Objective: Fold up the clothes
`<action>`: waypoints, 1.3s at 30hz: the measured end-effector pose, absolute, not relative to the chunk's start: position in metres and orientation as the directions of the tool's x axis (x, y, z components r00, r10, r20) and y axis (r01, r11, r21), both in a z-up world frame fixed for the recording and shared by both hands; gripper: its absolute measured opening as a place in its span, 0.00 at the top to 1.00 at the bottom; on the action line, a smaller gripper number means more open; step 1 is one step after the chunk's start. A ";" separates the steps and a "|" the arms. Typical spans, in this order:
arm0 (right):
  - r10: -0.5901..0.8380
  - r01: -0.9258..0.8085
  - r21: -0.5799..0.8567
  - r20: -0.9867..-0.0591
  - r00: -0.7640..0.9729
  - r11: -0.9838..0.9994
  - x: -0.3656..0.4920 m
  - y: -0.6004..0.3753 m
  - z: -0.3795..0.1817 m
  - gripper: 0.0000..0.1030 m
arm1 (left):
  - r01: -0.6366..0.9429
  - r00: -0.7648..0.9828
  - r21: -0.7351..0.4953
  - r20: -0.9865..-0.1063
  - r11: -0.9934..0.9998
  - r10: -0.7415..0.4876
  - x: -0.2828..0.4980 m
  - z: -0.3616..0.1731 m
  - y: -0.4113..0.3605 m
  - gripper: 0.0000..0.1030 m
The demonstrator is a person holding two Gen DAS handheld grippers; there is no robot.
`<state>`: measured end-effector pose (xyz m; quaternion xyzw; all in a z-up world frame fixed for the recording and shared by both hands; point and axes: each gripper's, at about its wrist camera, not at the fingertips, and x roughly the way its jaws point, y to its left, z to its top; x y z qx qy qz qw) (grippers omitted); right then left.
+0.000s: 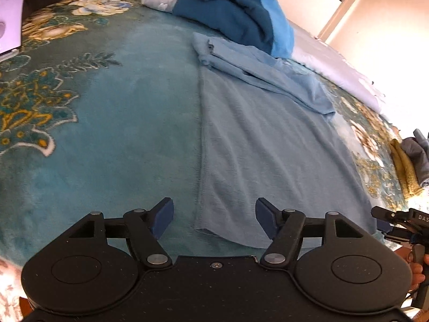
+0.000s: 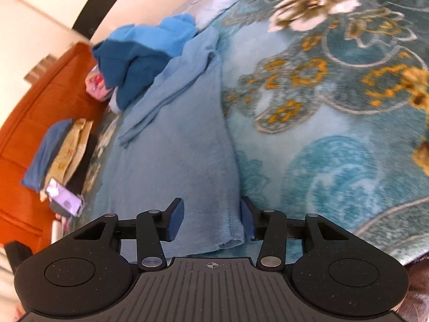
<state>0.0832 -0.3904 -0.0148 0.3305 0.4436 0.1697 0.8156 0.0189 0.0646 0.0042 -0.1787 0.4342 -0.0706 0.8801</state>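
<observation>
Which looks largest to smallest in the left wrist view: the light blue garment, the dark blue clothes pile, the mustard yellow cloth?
1. light blue garment
2. dark blue clothes pile, though it lies farther away, so its true size is unsure
3. mustard yellow cloth, partly cut off

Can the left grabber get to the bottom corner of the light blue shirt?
Probably yes. The left gripper is open right over the near hem of the light blue shirt, which lies flat on the blanket with nothing between.
</observation>
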 end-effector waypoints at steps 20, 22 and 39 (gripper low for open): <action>0.629 0.030 0.757 -0.563 0.535 0.652 0.088 -0.376 -0.031 0.95 | -0.158 0.622 -0.621 -0.667 0.768 -0.411 0.021 -0.014 0.091 0.82; 0.632 0.036 0.759 -0.566 0.529 0.650 0.089 -0.374 -0.033 0.94 | -0.154 0.617 -0.659 -0.646 0.736 -0.450 0.022 -0.019 0.092 0.82; 0.608 0.027 0.731 -0.586 0.536 0.682 0.092 -0.370 -0.029 0.95 | -0.153 0.640 -0.638 -0.646 0.755 -0.417 0.027 -0.022 0.084 0.97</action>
